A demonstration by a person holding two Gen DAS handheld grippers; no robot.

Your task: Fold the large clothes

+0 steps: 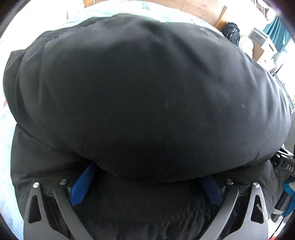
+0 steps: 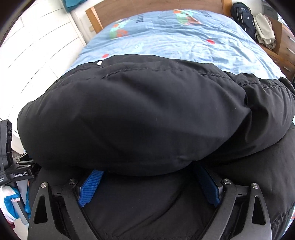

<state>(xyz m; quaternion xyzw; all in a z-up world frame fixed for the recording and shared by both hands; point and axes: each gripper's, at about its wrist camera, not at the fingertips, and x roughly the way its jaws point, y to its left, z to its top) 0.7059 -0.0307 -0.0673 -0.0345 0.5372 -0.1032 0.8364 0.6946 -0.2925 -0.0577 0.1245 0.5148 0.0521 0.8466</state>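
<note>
A large black padded jacket (image 1: pixel 140 88) lies on a bed with a light blue printed cover (image 2: pixel 184 42). It fills most of both views (image 2: pixel 132 118). A thick fold bulges over a lower layer. My left gripper (image 1: pixel 147 184) has its blue pads (image 1: pixel 82 186) spread wide, tips hidden under the bulging fold, black fabric between them. My right gripper (image 2: pixel 149 184) stands the same way, blue pads (image 2: pixel 90 184) wide apart and tips tucked under the fold.
A wooden headboard (image 2: pixel 147 7) stands at the far end of the bed. A black backpack (image 2: pixel 243 16) and beige cloth (image 2: pixel 265 27) sit by a wooden dresser (image 2: pixel 285 46) at far right. White wardrobe doors (image 2: pixel 36 46) stand at left.
</note>
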